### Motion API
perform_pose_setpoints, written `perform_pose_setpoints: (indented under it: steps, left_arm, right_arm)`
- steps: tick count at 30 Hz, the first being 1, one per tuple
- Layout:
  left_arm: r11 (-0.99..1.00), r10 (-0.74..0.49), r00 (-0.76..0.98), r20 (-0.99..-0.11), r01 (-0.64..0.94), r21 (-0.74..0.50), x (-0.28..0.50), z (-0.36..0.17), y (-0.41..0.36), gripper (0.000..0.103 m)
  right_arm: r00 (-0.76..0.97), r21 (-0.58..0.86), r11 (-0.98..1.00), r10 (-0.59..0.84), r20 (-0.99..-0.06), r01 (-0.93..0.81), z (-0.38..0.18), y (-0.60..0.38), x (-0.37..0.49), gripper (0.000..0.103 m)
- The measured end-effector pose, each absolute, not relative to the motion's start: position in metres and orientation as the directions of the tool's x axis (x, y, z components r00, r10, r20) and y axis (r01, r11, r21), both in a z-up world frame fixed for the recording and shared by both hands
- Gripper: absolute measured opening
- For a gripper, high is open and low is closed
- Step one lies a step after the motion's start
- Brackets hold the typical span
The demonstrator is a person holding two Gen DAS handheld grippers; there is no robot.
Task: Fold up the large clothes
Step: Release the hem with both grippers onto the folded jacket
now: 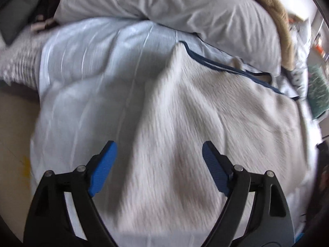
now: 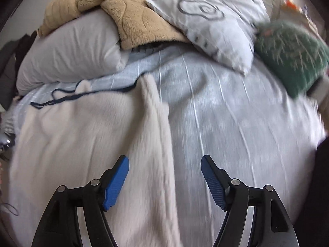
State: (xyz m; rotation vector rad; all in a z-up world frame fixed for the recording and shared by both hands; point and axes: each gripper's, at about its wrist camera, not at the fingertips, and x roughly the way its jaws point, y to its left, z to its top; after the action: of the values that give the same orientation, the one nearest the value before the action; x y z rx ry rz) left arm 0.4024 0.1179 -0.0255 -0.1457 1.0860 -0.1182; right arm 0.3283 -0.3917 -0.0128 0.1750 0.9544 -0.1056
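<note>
**Both grippers free above the cream garment, edges at risk of creeping**

Left wrist view: the left gripper (image 1: 158, 154) hangs wide apart, nothing between its blue ribbed pads, over the cream fleece garment (image 1: 195, 111) spread on the pale blue striped bedspread (image 1: 88, 61). A soft ridge rises up the middle; fuzzy pile, navy trim (image 1: 226, 64) along the far edge. That ridge could get folded in as a lump.

Right wrist view: the right gripper (image 2: 164, 167) is released too, straddling the garment's long side edge (image 2: 162, 133). A pinch here might catch the bedspread as well, though blur makes the layers hard to separate. Plump grey pillow (image 2: 67, 51) and tan plush blanket (image 2: 127, 14) crowd the far side.
</note>
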Motion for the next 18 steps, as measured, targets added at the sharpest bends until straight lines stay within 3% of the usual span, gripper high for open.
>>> perform_pose_setpoints:
  steps: [9, 18]
  left_arm:
    - [0.91, -0.357, 0.348, -0.867, -0.079, -0.406, 0.32, -0.054, 0.143, 0.085]
    - [0.795, -0.522, 0.341, -0.782, -0.139, -0.591, 0.31, -0.099, 0.134, 0.085]
  right_arm:
    - [0.533, 0.302, 0.934, 0.159, -0.831, 0.193, -0.032, -0.386, 0.237, 0.075]
    - [0.506, 0.445, 0.86, 0.275, -0.818, 0.25, -0.077, -0.368, 0.221, 0.075]
